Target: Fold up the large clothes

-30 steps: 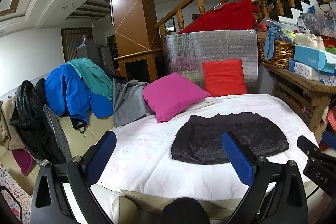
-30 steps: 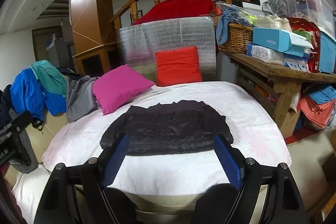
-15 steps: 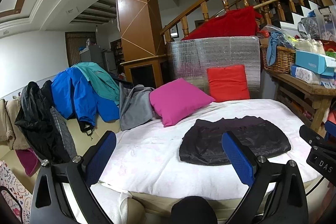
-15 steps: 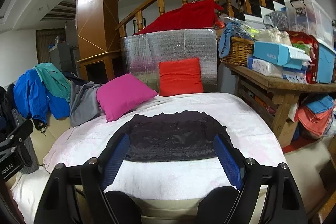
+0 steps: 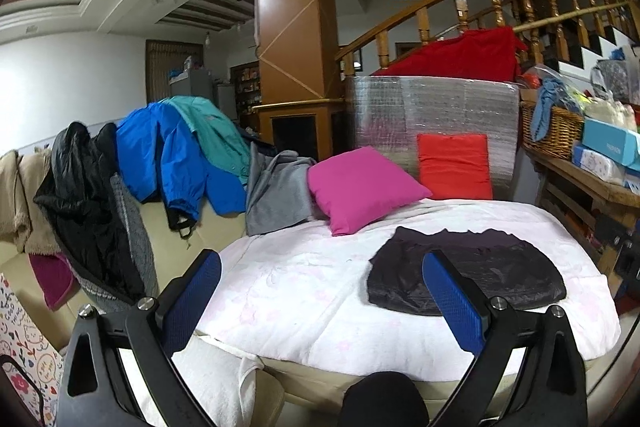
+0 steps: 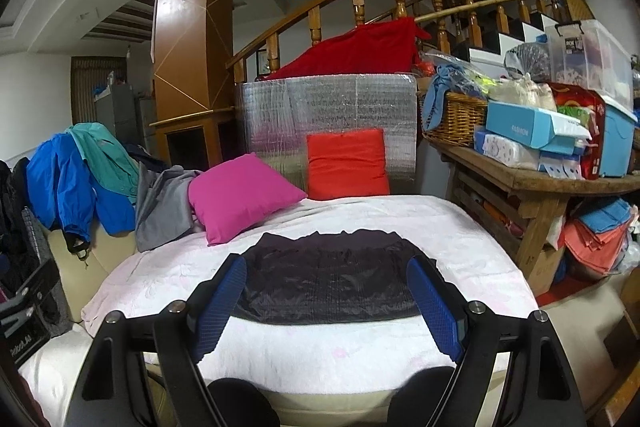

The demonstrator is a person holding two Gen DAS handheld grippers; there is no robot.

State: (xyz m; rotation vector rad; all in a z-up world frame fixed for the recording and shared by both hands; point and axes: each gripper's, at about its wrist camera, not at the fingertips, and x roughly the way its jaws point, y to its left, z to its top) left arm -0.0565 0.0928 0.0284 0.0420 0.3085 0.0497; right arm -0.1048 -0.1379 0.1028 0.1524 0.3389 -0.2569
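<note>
A folded black garment (image 6: 332,275) lies flat on the white floral bedcover (image 6: 352,347); it also shows in the left wrist view (image 5: 472,279) on the cover (image 5: 288,291). My right gripper (image 6: 328,303) is open and empty, held back from the garment's near edge. My left gripper (image 5: 320,303) is open and empty, to the left of the garment and apart from it. A pile of clothes hangs on the sofa back at the left: a blue jacket (image 5: 168,163), a teal one (image 5: 216,131), a grey top (image 5: 276,199) and a black jacket (image 5: 80,195).
A pink cushion (image 6: 240,195) and a red cushion (image 6: 346,165) lean at the bed's far side against a silver foil panel (image 6: 328,111). A wooden bench (image 6: 536,183) with a basket and boxes stands at the right. A wooden pillar (image 5: 294,27) rises behind.
Both grippers have drawn back and turned slightly left. The garment sits farther away and more to the right in the left wrist view. Both stay open.
</note>
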